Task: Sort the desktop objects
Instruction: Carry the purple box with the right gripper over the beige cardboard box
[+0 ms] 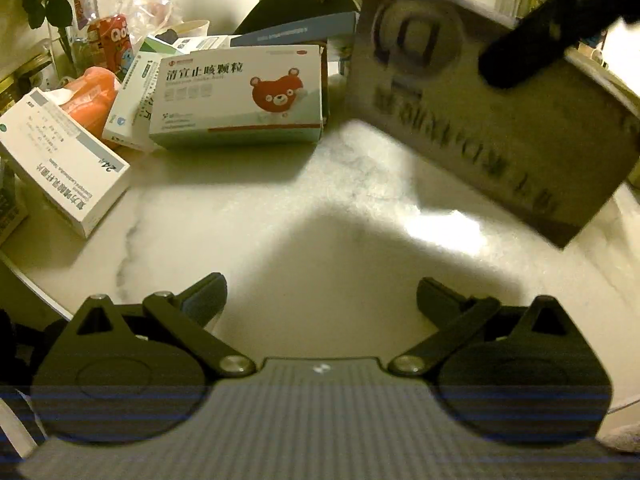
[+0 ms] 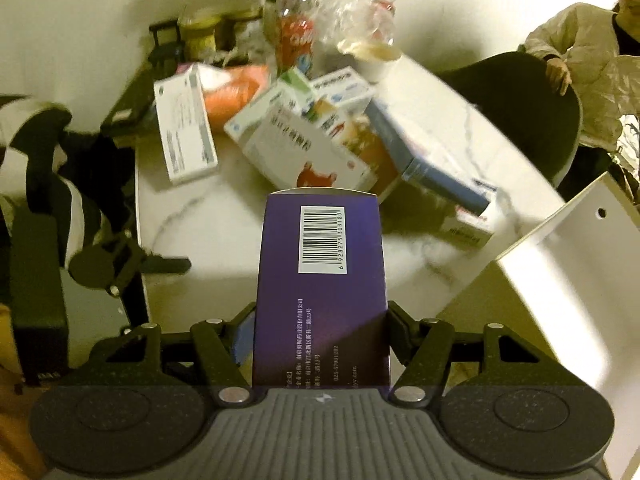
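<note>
- My right gripper (image 2: 322, 334) has its jaws about half open and pressed on both sides of a purple box (image 2: 322, 280). It holds the box up in the air, above the bench (image 2: 224, 224).
- My left gripper (image 1: 320, 300) is wide open and holds nothing. It hangs over a bare bit of bench.
- The other boxes sit in a messy pile at the far side of the bench. The bear box (image 1: 240, 96) is in front. A white box (image 1: 64, 160) lies just beside the pile.
- A white bin (image 2: 568, 264) stands at the right edge of the bench. I think the purple box could go there, but I am not sure.
- What could go wrong: the gripper only holds the low end of the box. The long top end sticks out far, so the box could tip or slip if I swing fast.
- The box could also bump the bin wall or the pile if I drop low too soon.
- The right view shows the barcode side, the grip and the bin. The left view shows none of these.
- The left view shows the box's printed front, blurry, and one right finger (image 1: 532, 48) across it. It also shows the bear box's face clearly.
</note>
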Demonstrator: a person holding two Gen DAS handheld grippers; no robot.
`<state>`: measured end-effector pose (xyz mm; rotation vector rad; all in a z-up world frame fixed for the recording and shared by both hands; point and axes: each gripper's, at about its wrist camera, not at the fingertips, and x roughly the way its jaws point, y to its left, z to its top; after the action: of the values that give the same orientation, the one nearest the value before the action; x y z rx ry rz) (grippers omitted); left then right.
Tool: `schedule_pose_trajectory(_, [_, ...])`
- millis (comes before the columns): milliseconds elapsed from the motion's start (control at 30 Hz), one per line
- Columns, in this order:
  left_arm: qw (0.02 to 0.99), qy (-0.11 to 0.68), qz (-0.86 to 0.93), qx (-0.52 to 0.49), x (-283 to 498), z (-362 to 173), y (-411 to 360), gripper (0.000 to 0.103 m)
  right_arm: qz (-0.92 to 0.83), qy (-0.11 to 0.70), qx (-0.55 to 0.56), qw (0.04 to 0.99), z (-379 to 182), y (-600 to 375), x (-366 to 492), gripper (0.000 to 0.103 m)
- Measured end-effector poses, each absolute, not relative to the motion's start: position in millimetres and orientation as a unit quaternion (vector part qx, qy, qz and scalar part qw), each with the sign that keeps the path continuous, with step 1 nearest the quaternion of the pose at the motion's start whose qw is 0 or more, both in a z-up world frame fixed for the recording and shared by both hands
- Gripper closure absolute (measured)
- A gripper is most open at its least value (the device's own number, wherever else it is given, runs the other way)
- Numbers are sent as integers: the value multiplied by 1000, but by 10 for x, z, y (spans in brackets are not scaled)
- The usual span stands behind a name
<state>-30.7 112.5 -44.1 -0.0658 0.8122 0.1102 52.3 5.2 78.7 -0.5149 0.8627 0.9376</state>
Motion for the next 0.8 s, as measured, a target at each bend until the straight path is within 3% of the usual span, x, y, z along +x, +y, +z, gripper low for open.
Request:
schedule_pose_trajectory(567, [919,390,39,-39,-248,-408,1077,0,342,360,-101,862,1655,-767,1225,36])
schedule_pose_trajectory(800, [920,388,39,-43,-248,-402,1100,0,250,367,-62,894,1631,-1146,1697,36])
